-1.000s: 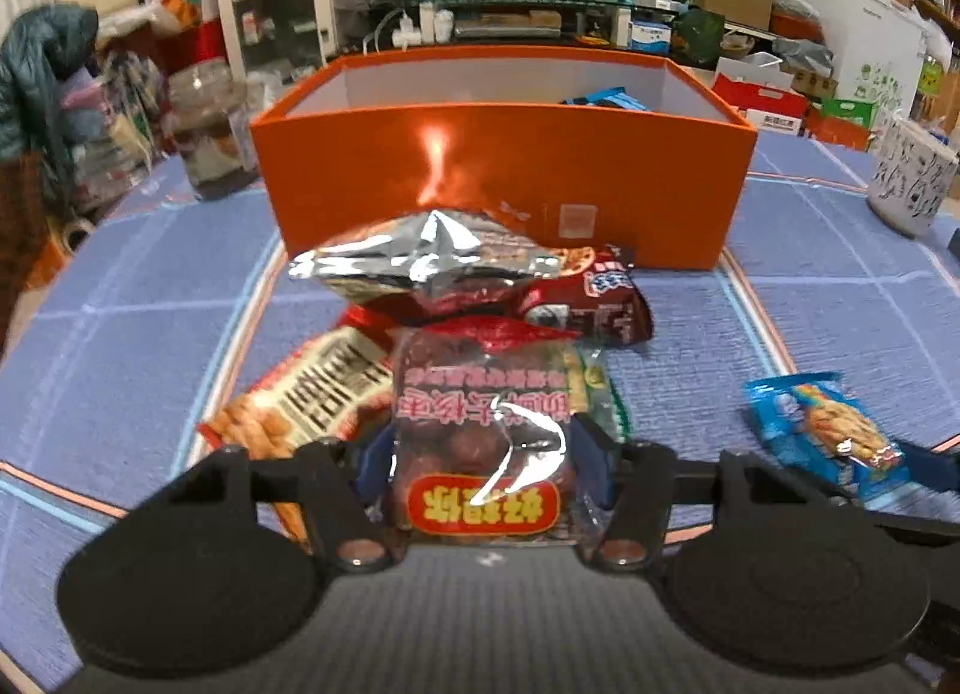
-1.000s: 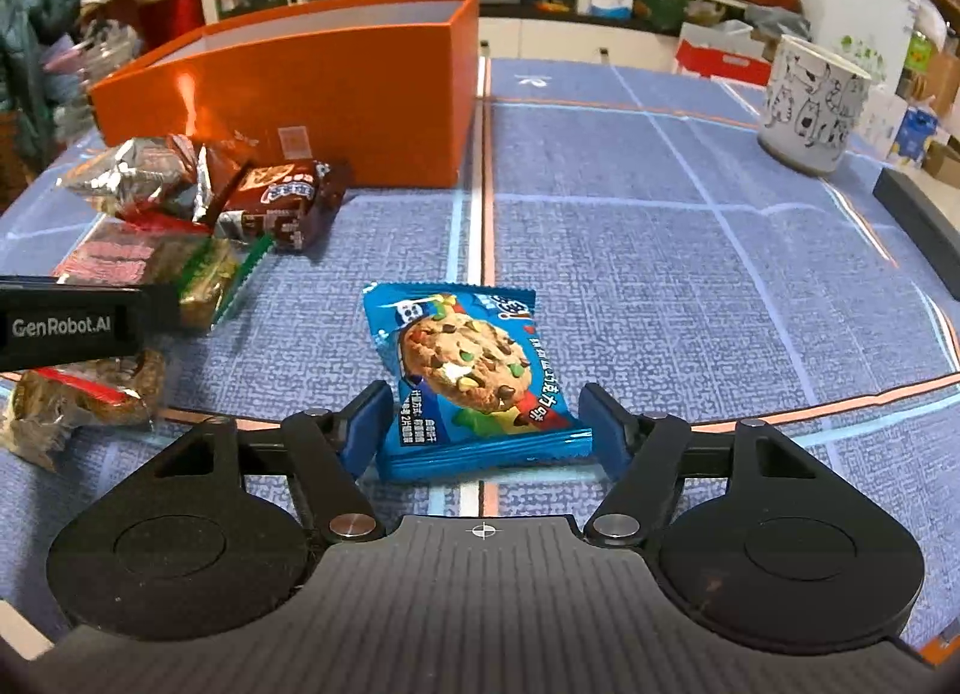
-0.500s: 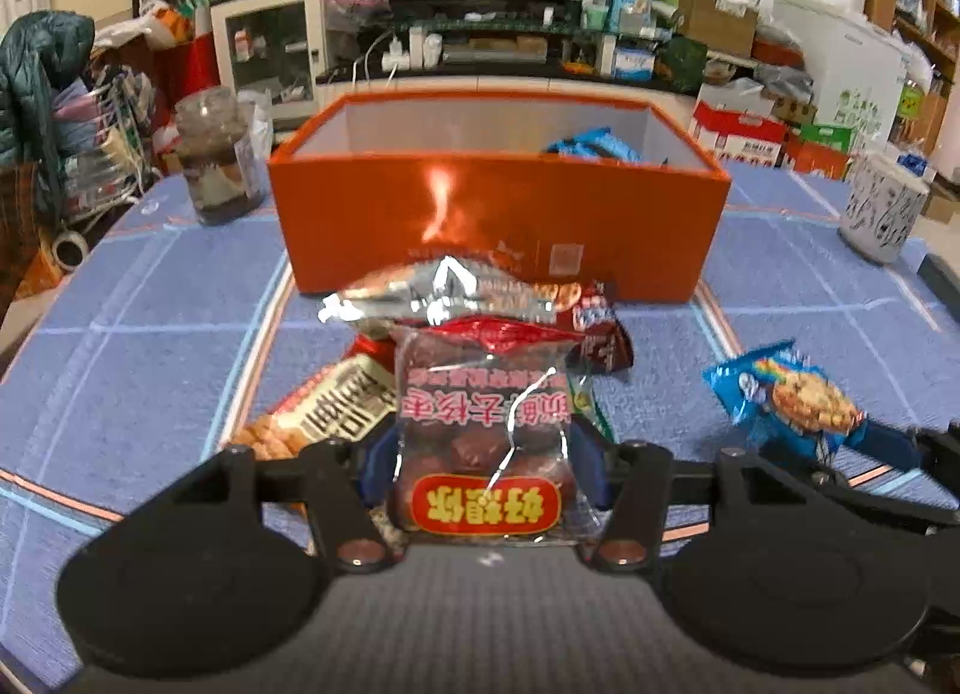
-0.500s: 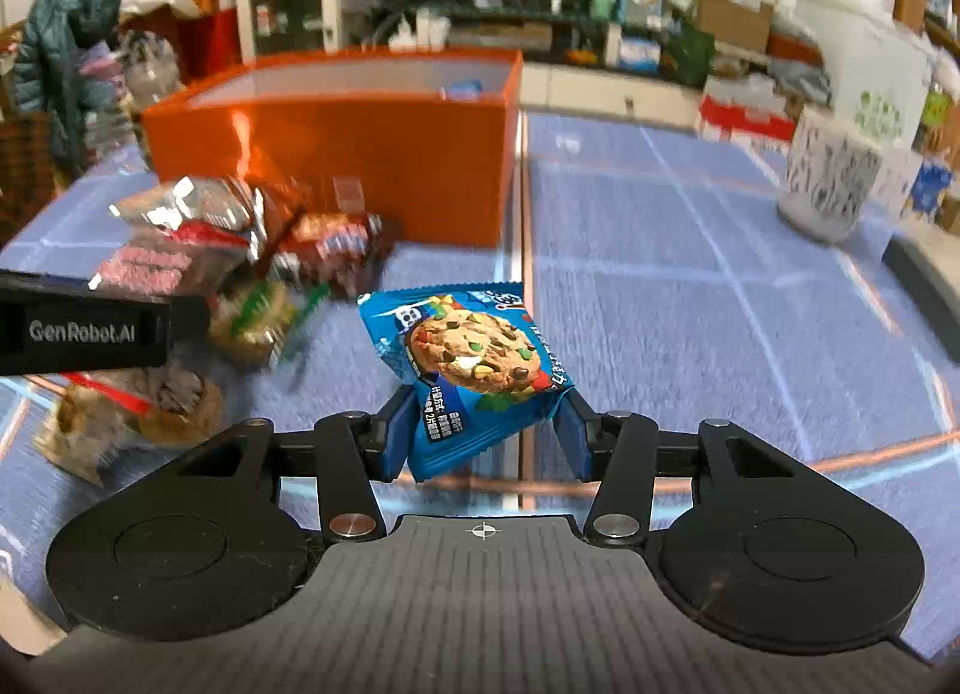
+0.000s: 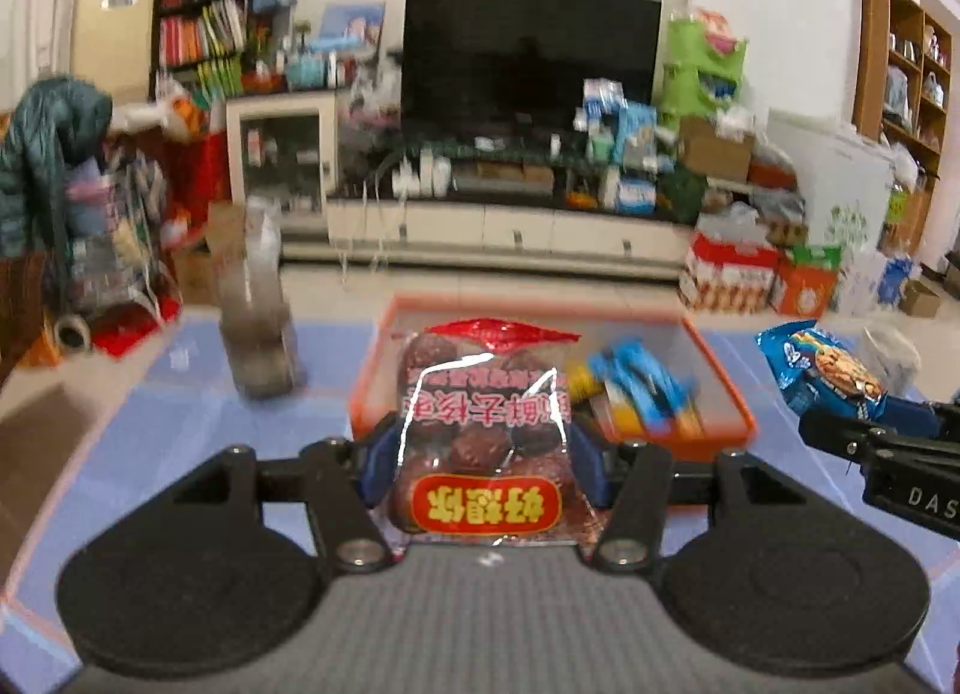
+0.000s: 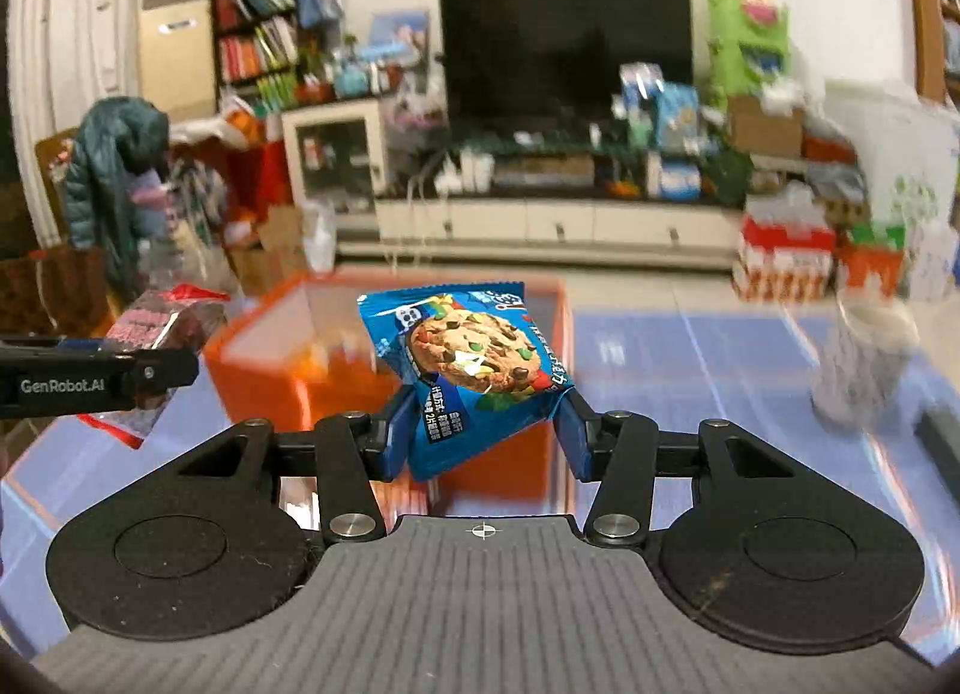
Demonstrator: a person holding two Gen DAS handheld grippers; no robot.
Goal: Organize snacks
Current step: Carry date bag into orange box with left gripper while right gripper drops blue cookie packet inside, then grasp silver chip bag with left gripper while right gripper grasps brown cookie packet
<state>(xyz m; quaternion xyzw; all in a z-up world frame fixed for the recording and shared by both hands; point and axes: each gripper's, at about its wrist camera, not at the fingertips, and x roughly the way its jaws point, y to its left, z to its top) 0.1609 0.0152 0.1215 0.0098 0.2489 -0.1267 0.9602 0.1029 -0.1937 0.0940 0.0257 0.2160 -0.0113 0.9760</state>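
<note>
Left wrist view: left claw point(image 5: 483, 463) clamped on clear packet of dark red dates point(image 5: 483, 430), held above bench point(image 5: 150, 424). Beyond packet, orange box point(image 5: 729, 394) open-topped, blue and yellow packets point(image 5: 645, 394) inside. Blurred glass jar point(image 5: 258, 328) left of box. Right wrist view: right claw point(image 6: 486, 430), jaws just closed further, pinching blue cookie packet point(image 6: 468, 358), tilted, lifted clear of bench. White patterned cup point(image 6: 864, 361) far right. TV point(image 6: 564, 40) and cluttered shelves behind.
</note>
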